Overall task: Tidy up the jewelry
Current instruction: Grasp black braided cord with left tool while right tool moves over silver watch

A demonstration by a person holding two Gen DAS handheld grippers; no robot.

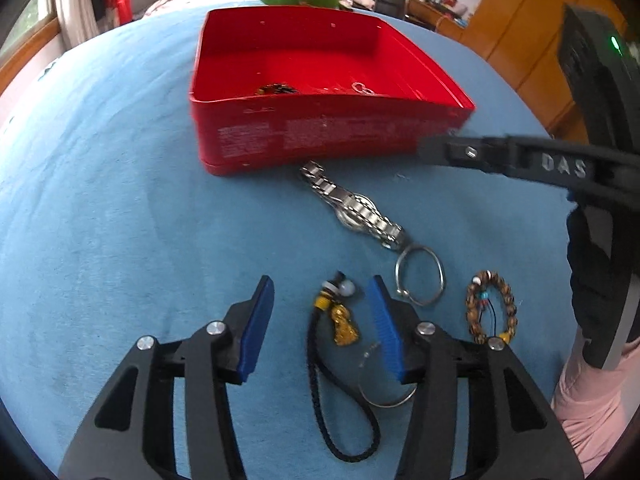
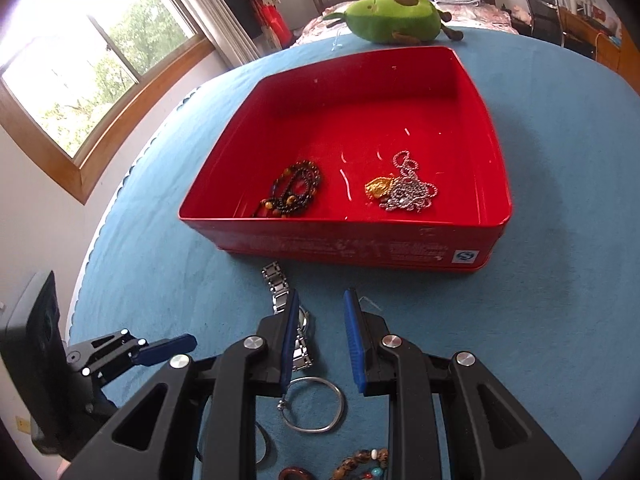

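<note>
A red tin box (image 2: 400,248) stands on the blue cloth; it also shows in the left wrist view (image 1: 320,140). Inside lie a dark bead bracelet (image 2: 294,190), a silver chain (image 2: 408,188) and a gold piece (image 2: 378,188). In front of the box lie a silver watch (image 1: 352,208), a silver bangle (image 1: 420,276), a wooden bead bracelet (image 1: 490,308) and a gold charm on a black cord (image 1: 344,328). My left gripper (image 1: 320,292) is open around the charm's top. My right gripper (image 2: 322,304) is open and empty above the watch (image 2: 280,288) and bangle (image 2: 314,404).
A green plush toy (image 2: 394,18) lies behind the box. A second thin ring (image 1: 384,384) lies under my left gripper's right finger. The bed's left edge (image 2: 104,216) runs beside a window wall. Wooden cabinets (image 1: 532,28) stand at the right.
</note>
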